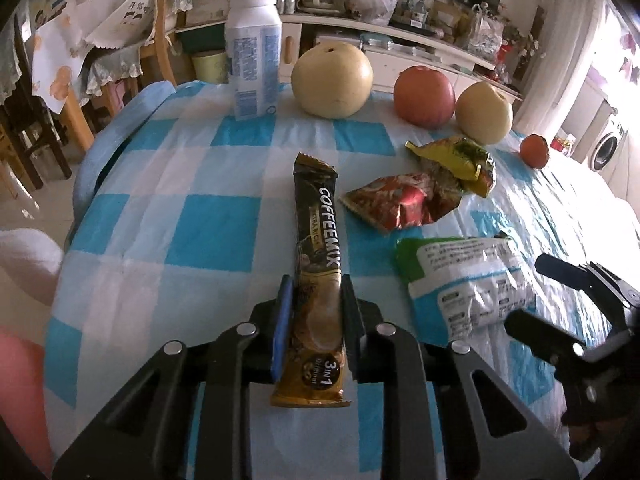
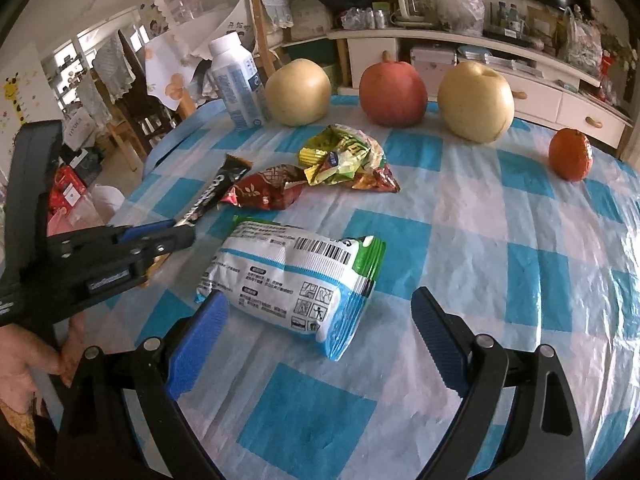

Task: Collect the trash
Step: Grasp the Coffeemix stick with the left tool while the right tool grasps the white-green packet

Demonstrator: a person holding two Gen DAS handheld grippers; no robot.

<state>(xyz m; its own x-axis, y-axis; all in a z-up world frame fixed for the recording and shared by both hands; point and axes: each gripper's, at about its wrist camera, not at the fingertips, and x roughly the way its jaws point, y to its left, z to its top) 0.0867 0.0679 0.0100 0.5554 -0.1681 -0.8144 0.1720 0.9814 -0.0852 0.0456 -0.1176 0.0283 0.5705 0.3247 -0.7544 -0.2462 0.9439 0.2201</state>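
The left gripper [image 1: 316, 312] is clamped on the lower half of a Coffeemix 3-in-1 sachet [image 1: 316, 248], both pads pressed flat against its long edges, probably so the slim stick can be picked off the checked tablecloth [image 1: 168, 184] without folding. The sachet's top end points toward the white bottle [image 1: 254, 52].

The right gripper [image 2: 320, 328] is spread wide, its 2 blue pads [image 2: 200, 344] straddling the near end of the white, blue and green snack packet [image 2: 296, 276], which lies just right of the sachet; this looks like a lineup for the next pickup, with neither pad clearly touching it.

Beyond the sachet lie a crumpled red wrapper [image 1: 396, 200] and a yellow-green wrapper [image 1: 456, 156], overlapping. 2 pears, a pomegranate [image 2: 392, 92] and a small orange fruit [image 2: 570, 154] stand further back, apparently not trash.

No bin shows in either view. The packet's print is too small to read.
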